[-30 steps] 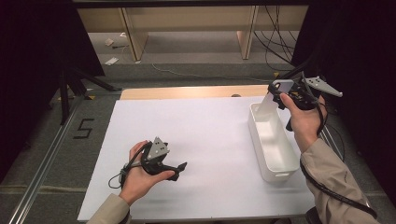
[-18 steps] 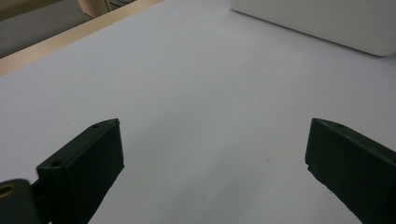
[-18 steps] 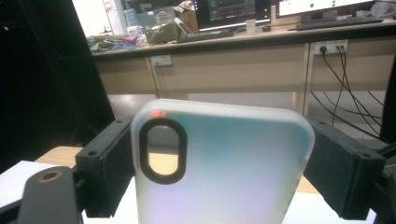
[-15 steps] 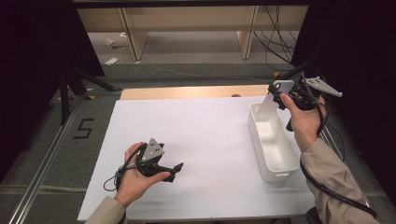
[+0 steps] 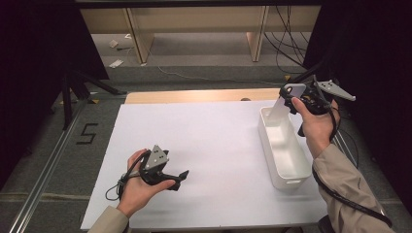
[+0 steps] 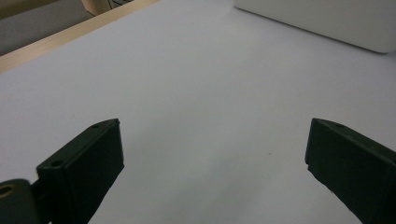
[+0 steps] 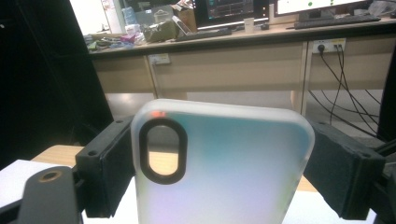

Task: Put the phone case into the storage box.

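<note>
The right gripper (image 5: 291, 94), seen from the high view, is held up over the far end of the white bin (image 5: 296, 177) and clamps a translucent phone case (image 5: 282, 104) by its two long edges; the case slants away from the jaws, its long axis running down and toward the bin's far inner wall, its lower end just above or inside the rim, which of the two cannot be told. The left gripper (image 5: 182, 175) lies low over the white tabletop (image 5: 214, 145), well apart from the bin, jaws spread with nothing between them and pointing toward the bin's side. On the floor mat to the left of that gripper a large "5" (image 5: 87, 133) is marked. In the left gripper view the two black jaws stand wide apart over bare white surface, and the bin's near wall (image 6: 317, 21) lies ahead of them at the upper right. In the right gripper view the phone case (image 7: 224, 163) sits between the pads, pressed on both sides, its frosted back facing the camera, its long axis pointing straight out from the jaws; the oval camera cutout (image 7: 163, 151) sits near the far end, toward the left pad. No brand or lettering can be read on the case. Behind it are a desk (image 7: 261, 51) and monitors (image 7: 224, 9), their screens too small to read.
</note>
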`<state>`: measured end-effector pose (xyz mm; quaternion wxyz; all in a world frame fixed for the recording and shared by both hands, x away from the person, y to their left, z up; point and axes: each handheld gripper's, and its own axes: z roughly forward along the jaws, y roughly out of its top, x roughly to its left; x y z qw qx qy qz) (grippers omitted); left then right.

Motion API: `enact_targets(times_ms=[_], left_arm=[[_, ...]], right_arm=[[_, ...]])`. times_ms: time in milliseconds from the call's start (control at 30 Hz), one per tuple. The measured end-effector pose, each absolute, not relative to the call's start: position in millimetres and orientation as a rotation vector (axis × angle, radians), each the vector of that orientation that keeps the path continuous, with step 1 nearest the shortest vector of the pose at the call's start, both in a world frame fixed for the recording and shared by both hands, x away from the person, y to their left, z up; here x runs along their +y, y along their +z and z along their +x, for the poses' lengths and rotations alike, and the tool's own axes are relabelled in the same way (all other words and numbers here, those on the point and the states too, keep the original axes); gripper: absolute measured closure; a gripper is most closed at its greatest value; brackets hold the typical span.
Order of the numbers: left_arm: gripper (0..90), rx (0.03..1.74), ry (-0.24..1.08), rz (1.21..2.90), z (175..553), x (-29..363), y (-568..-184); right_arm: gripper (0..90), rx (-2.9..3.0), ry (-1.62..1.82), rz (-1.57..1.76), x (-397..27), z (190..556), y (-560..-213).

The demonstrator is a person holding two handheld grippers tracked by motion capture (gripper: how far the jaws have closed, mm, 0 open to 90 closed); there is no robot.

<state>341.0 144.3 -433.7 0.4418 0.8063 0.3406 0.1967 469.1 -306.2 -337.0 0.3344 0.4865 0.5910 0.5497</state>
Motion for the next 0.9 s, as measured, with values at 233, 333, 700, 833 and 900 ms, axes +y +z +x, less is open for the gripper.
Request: enact_targets(times_ms=[233,333,700,833,900], left_arm=[[3.5,0.844,0.486,2.006,341.2,143.6,-434.2],[3.5,0.846,0.485,2.006,341.3,143.7,-434.5],[3.5,0.85,0.484,2.0,341.6,143.5,-435.5],[3.5,0.851,0.483,2.004,341.7,143.4,-435.6],[3.5,0.852,0.482,2.003,341.7,143.3,-435.7]], right_arm=[[17.3,1.554,1.407,1.264,-304.8,470.6,-339.5],[17.3,1.558,1.404,1.261,-304.2,471.3,-339.8],[17.4,1.573,1.374,1.249,-301.0,473.1,-340.8],[17.3,1.58,1.362,1.252,-301.1,474.2,-341.5],[17.3,1.581,1.357,1.253,-301.3,474.8,-341.7]])
